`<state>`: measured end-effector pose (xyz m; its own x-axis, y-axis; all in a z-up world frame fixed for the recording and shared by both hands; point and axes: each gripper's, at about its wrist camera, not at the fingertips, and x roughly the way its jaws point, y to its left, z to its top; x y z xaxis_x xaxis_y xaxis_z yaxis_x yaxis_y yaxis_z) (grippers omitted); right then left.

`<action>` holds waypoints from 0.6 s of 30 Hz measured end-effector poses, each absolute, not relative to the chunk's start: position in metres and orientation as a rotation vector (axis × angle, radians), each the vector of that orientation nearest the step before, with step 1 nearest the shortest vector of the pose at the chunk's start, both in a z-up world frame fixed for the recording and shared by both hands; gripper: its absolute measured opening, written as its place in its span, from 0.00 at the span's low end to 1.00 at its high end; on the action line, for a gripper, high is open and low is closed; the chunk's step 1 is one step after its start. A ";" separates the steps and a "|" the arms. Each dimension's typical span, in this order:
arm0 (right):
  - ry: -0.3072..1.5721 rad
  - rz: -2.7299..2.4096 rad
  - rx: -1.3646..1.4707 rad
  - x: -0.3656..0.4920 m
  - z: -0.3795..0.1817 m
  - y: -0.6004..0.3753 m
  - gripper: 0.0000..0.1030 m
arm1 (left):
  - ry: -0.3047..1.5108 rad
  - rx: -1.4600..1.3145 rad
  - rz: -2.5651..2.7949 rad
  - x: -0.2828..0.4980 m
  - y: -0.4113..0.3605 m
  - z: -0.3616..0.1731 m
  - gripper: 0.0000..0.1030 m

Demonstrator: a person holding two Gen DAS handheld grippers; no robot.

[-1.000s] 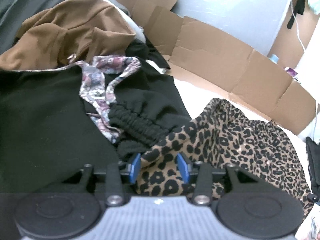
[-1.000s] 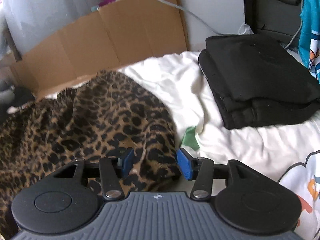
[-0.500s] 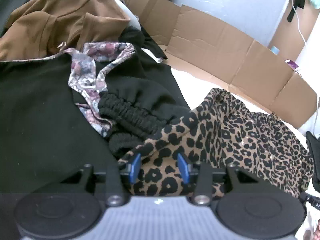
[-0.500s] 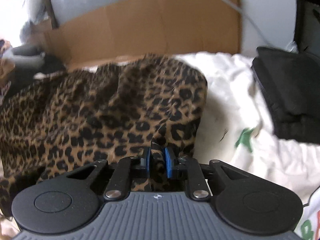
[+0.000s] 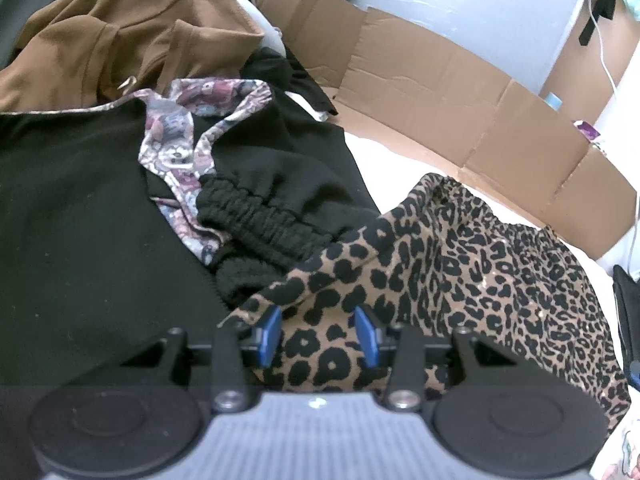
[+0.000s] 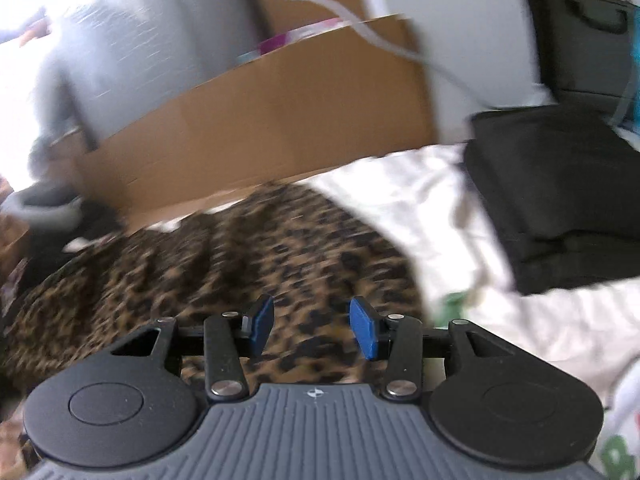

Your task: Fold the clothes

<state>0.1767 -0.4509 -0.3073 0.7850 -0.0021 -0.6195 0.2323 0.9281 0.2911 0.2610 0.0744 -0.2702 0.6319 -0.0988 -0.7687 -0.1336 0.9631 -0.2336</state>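
1. Only the left view shows the heap of black clothes [image 5: 80, 220] and a brown garment [image 5: 132, 28]; only the right view shows the folded black stack [image 6: 560, 184].
2. The leopard garment [image 5: 460, 264] lies on the white sheet [image 6: 432, 200], under both grippers.
3. The left gripper [image 5: 318, 336] and right gripper [image 6: 312, 328] are spread wide, gripping nothing.

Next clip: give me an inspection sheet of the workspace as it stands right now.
Surface: white bedsheet, rumpled.
Job's things: leopard-print garment spread unfolded; folded black stack at right.
Clutter: black, brown and floral clothes heaped at left.
Grippers: left tongs open over leopard fabric; right tongs open, view blurred.
Cables: white cable along the wall.
Surroundings: flattened cardboard against the wall.
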 end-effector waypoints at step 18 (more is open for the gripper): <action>0.816 -0.258 0.351 0.185 -0.340 -0.476 0.48 | 0.897 -0.260 0.015 0.260 0.070 -0.271 0.44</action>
